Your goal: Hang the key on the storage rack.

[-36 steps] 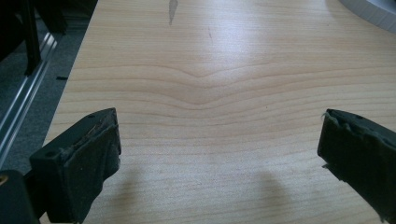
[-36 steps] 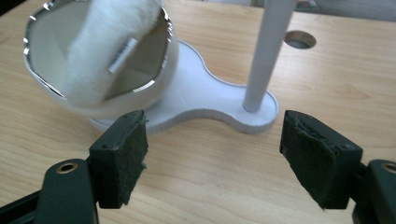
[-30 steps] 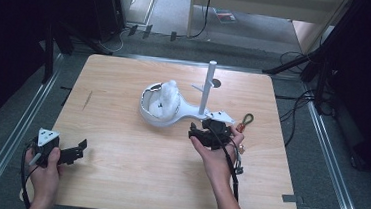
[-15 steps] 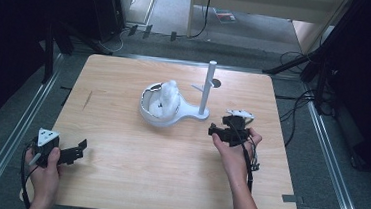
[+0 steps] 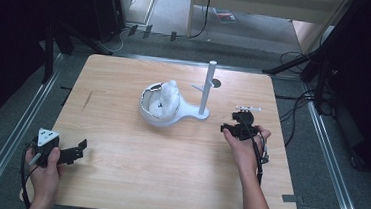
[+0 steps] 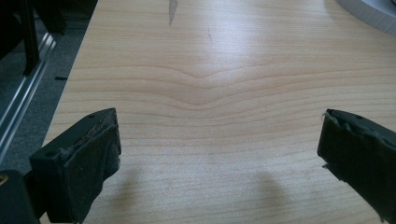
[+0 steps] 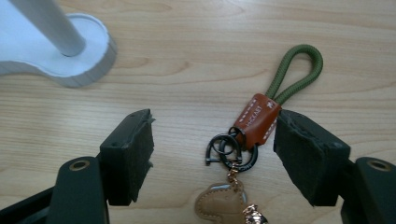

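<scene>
- Step in hand, as I judge it: picking up the keychain [image 7: 243, 140], probably to hang it on the white stand [image 5: 206, 88].
- Keychain lies flat on the bench [image 5: 117, 179], right of the stand's base [image 7: 70, 65] and apart from it. Parts: green cord loop [image 7: 299, 70], brown leather tab [image 7: 256, 116], black rings [image 7: 224, 150], tan charm [image 7: 219, 200].
- Right gripper [image 7: 212, 149]: fingers apart, set either side of the keychain. The right-hand finger [image 7: 303, 154] sits just beside the tab, contact uncertain; the other stands clear.
- Left gripper [image 6: 217, 154]: fingers wide apart, holding nothing, near the bench's left front corner, well away from the work.
- Next move calls for shifting so the tab is centred, then closing on it, leaving the loop free for the stand's peg [image 5: 198, 87].
</scene>
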Action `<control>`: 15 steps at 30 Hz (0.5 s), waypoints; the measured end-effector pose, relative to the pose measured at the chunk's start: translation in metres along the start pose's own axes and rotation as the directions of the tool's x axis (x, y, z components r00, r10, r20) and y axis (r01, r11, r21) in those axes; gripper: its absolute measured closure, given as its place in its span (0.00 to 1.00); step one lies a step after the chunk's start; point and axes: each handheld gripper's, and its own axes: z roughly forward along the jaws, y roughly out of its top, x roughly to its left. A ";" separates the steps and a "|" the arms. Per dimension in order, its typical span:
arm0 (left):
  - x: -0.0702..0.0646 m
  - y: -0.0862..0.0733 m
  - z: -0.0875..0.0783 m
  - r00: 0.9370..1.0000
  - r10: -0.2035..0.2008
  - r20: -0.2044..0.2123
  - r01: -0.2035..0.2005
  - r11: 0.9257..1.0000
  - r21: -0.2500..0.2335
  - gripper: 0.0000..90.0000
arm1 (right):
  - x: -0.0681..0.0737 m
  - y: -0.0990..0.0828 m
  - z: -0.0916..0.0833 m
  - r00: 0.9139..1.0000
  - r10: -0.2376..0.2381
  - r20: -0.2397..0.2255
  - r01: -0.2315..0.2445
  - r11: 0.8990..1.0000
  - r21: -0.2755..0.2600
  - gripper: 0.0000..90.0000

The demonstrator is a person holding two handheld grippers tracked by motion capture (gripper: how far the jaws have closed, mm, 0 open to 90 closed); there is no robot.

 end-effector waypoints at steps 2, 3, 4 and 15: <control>0.000 0.000 0.000 1.000 -0.001 0.000 0.001 1.000 0.000 0.00 | -0.003 0.003 0.006 1.000 0.009 -0.004 -0.009 0.999 0.040 0.33; 0.000 0.000 0.000 1.000 -0.001 0.001 0.001 1.000 -0.001 0.00 | -0.003 0.004 0.007 1.000 0.008 0.000 -0.008 0.999 0.049 0.34; 0.000 0.000 0.000 1.000 -0.002 0.001 0.002 1.000 -0.001 0.00 | -0.004 0.004 0.009 1.000 0.012 0.008 -0.012 0.998 0.062 0.34; 0.000 0.000 0.000 1.000 0.000 0.001 0.000 1.000 0.000 0.00 | -0.018 0.019 0.024 0.996 0.087 0.029 -0.090 0.982 0.166 0.39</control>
